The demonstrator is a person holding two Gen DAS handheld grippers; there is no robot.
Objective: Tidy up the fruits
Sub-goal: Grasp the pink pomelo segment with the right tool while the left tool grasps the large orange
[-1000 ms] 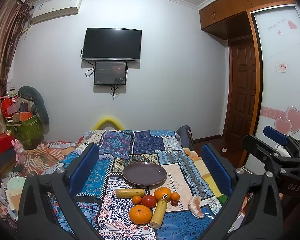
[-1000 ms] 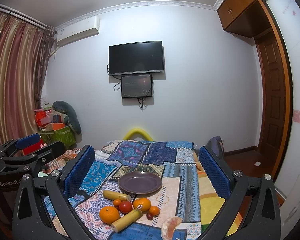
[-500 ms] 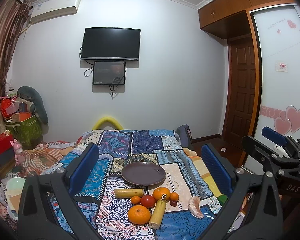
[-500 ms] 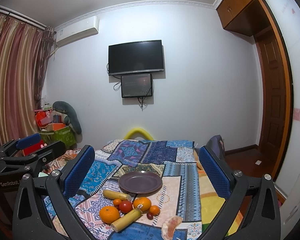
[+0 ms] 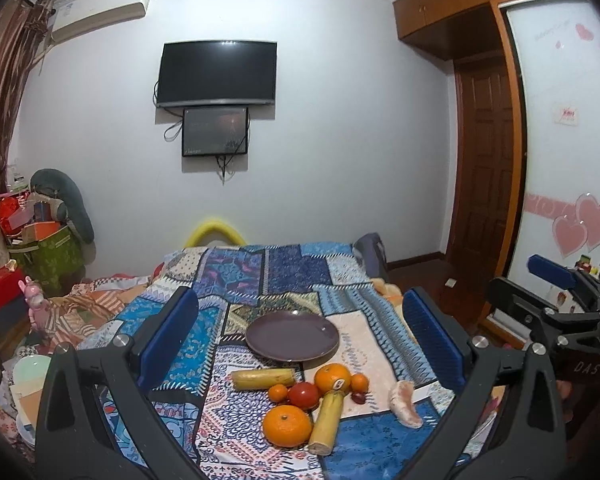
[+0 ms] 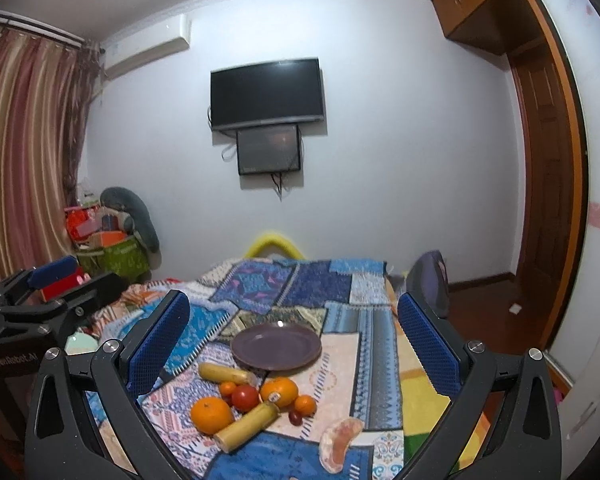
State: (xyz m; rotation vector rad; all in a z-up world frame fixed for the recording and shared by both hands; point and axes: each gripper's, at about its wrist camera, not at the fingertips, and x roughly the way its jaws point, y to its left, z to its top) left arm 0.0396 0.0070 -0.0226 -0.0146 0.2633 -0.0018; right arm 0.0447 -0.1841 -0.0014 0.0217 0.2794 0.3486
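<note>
**Observer:** Orange rind nearest: the large mandarin (image 5: pixel 287 425) sits at the front of the pile on the bed's patchwork quilt (image 5: pixel 240 280). Firm, round, likely to roll; best taken across its widest part. The yellow stalk piece (image 5: pixel 327 419) beside it looks stiff and light, so a grip at mid-length should suit.

**Recorder:** And the soft ones?

**Observer:** The peeled citrus segment (image 5: pixel 405 403), set apart to the right, looks fragile and moist; a gentle pinch only. The tomato (image 5: pixel 303 394) in the middle would bruise and slip. Beyond it, a second orange (image 5: pixel 332 378) with a sticker, two small tangerines, and another stalk piece (image 5: pixel 262 378). The purple plate (image 5: pixel 292 341) lies just behind, bare.

**Recorder:** Grippers?

**Observer:** The left hand-held gripper (image 5: pixel 300 336) is spread wide, nothing between its pads; the right hand-held gripper (image 6: pixel 294 344) likewise. Both hover short of the fruit.

**Recorder:** Gaps?

**Observer:** A small dark fruit (image 5: pixel 358 398) near the sticker orange is too small to name. The quilt's near edge is cut off by the gripper frames, and the fruits' undersides are hidden.
</note>
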